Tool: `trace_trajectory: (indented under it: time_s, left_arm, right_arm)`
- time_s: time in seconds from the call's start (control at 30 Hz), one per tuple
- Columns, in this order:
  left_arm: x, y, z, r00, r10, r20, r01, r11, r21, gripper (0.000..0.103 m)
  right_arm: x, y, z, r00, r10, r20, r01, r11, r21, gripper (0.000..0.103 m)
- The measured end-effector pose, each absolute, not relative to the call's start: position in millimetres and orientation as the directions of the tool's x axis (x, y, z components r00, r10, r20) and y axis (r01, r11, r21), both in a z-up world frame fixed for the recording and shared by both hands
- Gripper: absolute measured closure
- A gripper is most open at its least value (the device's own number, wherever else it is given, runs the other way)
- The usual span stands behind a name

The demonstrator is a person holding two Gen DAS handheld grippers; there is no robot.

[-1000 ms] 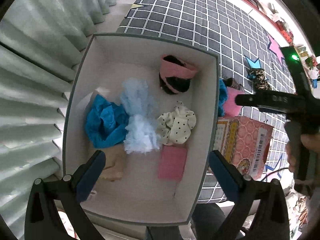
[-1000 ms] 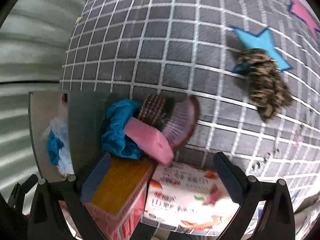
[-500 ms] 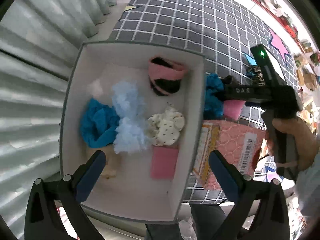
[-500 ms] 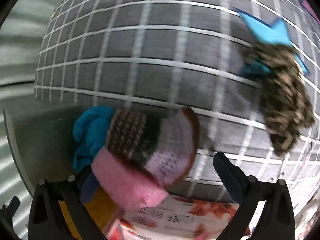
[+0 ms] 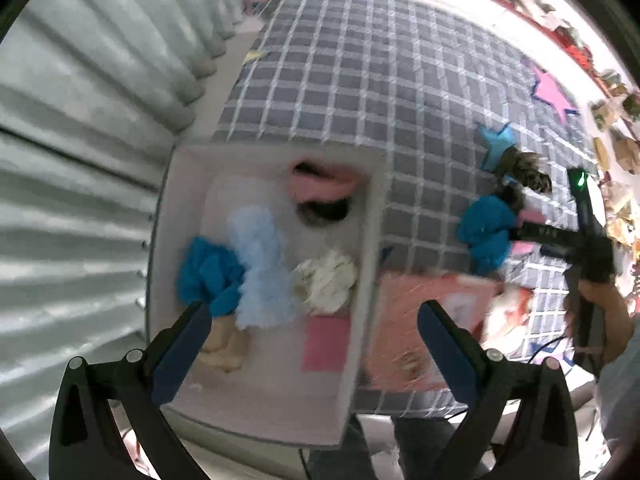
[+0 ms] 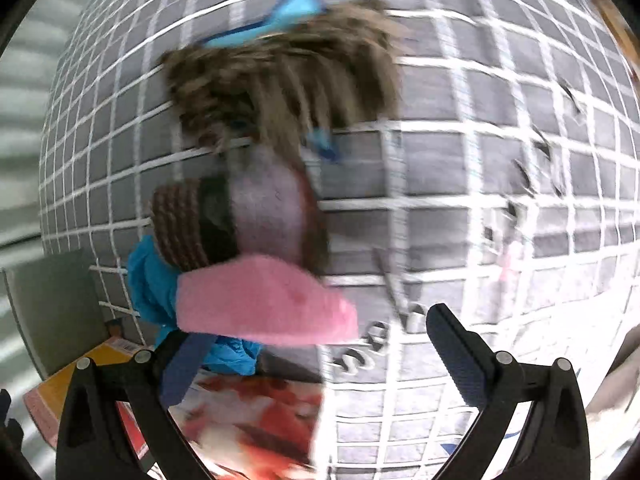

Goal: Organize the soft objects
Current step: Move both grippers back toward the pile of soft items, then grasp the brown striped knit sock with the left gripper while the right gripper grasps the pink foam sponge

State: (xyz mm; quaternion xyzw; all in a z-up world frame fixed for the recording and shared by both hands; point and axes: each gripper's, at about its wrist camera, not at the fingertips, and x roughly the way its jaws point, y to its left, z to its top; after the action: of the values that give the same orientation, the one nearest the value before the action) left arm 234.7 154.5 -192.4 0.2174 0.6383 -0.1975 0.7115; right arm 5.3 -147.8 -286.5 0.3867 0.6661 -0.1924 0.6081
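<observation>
A white-lined box (image 5: pixel 370 264) holds a blue cloth (image 5: pixel 206 274), a pale blue fluffy piece (image 5: pixel 260 264), a cream dotted cloth (image 5: pixel 326 284), a pink square (image 5: pixel 326 344), a pink-and-black band (image 5: pixel 324 196) and a beige item (image 5: pixel 224 348). My left gripper (image 5: pixel 316 344) hovers open above the box's near end. Right of the box, on the checked bed cover (image 6: pixel 480 160), my right gripper (image 6: pixel 320 356) stands open behind a pile: a pink pad (image 6: pixel 264 300) resting over its left finger, a blue cloth (image 6: pixel 150 288) and a brown-and-purple knit piece (image 6: pixel 240 220). The knit piece touches a furry spotted item (image 6: pixel 288 88).
A pink printed carton (image 5: pixel 424 320) lies flat beside the box, near the bed's front edge. Pleated grey curtains (image 5: pixel 80 140) hang left of the box. A blue star (image 6: pixel 296 8) and a pink star (image 5: pixel 550 92) are stuck on the cover. A hand (image 5: pixel 604 304) holds the right gripper.
The left gripper has drawn back and shifted right, so the box looks smaller. The right gripper has pushed forward, and the pile has moved away from the box up against the furry item.
</observation>
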Motion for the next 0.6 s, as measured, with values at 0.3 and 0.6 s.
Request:
trace_trajectory:
  time_s: [0.3, 0.6]
  left_arm:
    - [203, 59, -178, 0.056, -0.139, -0.989, 0.669, 0.740, -0.066, 0.000]
    - [195, -26, -238, -0.053, -0.087, -0.995, 0.686, 0.721, -0.099, 0.000]
  right_arm:
    - [-71, -197, -285, 0.102, 0.270, -0.957, 0.820, 0.522, 0.235, 0.000]
    - [-148, -252, -298, 0.049, 0.196, -0.979, 0.894, 0.428, 0.131, 0.000]
